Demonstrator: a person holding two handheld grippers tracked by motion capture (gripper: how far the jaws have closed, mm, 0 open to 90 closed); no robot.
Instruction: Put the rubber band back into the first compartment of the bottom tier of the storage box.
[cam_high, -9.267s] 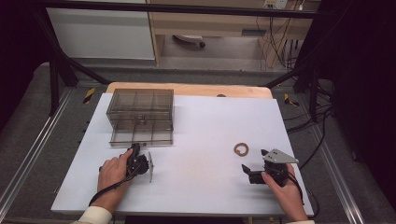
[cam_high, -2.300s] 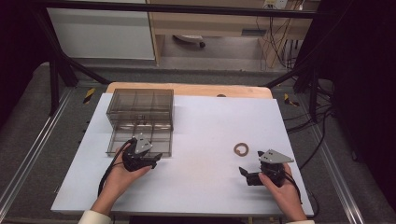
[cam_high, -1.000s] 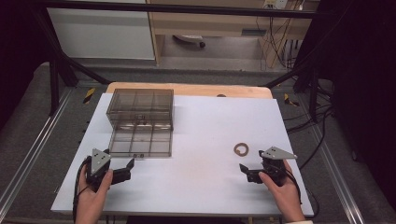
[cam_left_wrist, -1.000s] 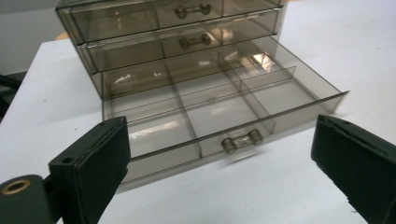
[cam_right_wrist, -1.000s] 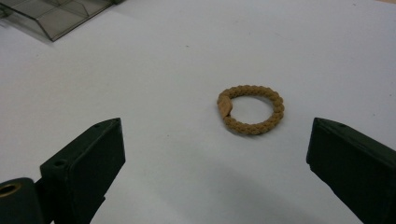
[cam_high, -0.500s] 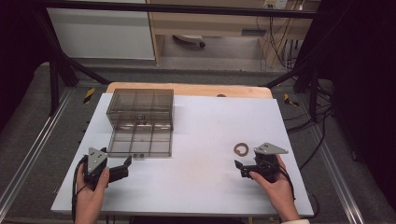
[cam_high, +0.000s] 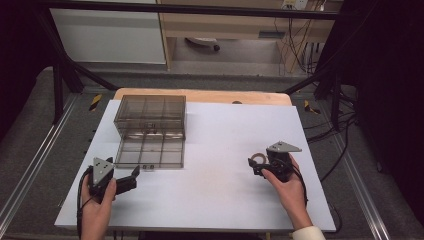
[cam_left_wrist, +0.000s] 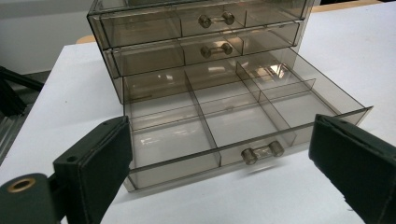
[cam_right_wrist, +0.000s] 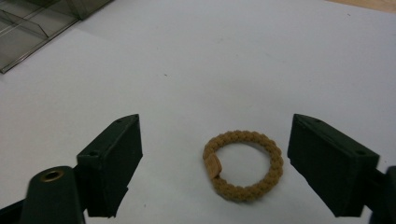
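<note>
Right gripper (cam_right_wrist: 215, 163) of mine has just been closing, jaws still apart, straddling the braided tan hair tie (cam_right_wrist: 243, 165) flat on the smooth white table (cam_right_wrist: 224, 60). Left gripper (cam_left_wrist: 219, 163) gapes, unloaded, before the clear plastic drawer (cam_left_wrist: 243, 116), pulled out from its box (cam_left_wrist: 196, 28).

place: lab | signs: metal rig frame (cam_high: 65, 75); trailing cables (cam_high: 300, 30)

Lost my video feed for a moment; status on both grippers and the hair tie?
Right gripper open, jaws just been closing, straddling hair tie, pads not touching it. Left gripper open, before the pulled-out bottom drawer. Nothing in the way.
</note>
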